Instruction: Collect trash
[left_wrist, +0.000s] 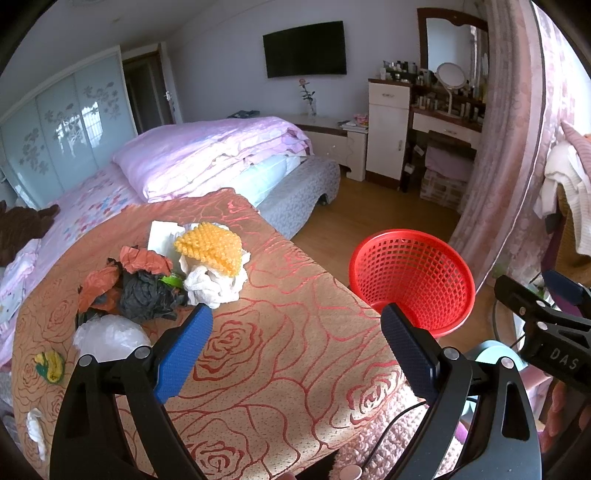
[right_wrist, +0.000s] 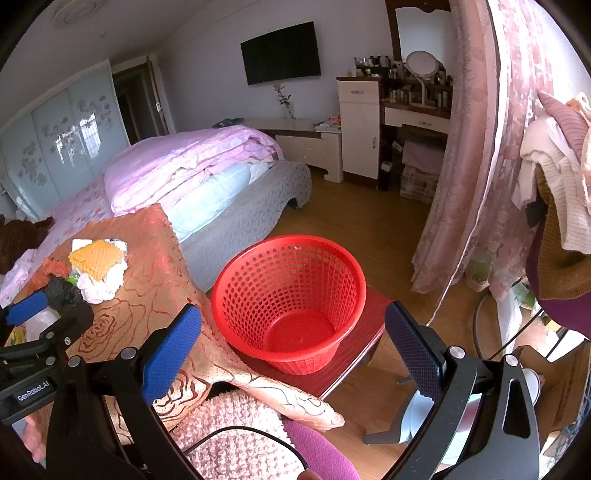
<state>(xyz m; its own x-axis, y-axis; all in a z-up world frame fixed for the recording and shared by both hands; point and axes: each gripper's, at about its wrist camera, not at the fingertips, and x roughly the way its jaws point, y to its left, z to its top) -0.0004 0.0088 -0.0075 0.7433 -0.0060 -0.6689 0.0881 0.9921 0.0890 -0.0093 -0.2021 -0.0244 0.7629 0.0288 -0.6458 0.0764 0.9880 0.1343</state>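
A heap of trash lies on the rose-patterned cloth: a yellow bumpy sheet on crumpled white paper, orange paper, a black wad and a clear plastic bag. My left gripper stands open above the cloth, just right of the heap, holding nothing. The red mesh basket sits empty on a red stool beside the covered table. My right gripper hangs open in front of the basket with nothing between its fingers. The heap also shows at the left of the right wrist view.
A small yellow-green scrap and a white scrap lie near the cloth's left edge. A bed with pink bedding stands behind. A pink curtain, hanging clothes and wooden floor lie to the right.
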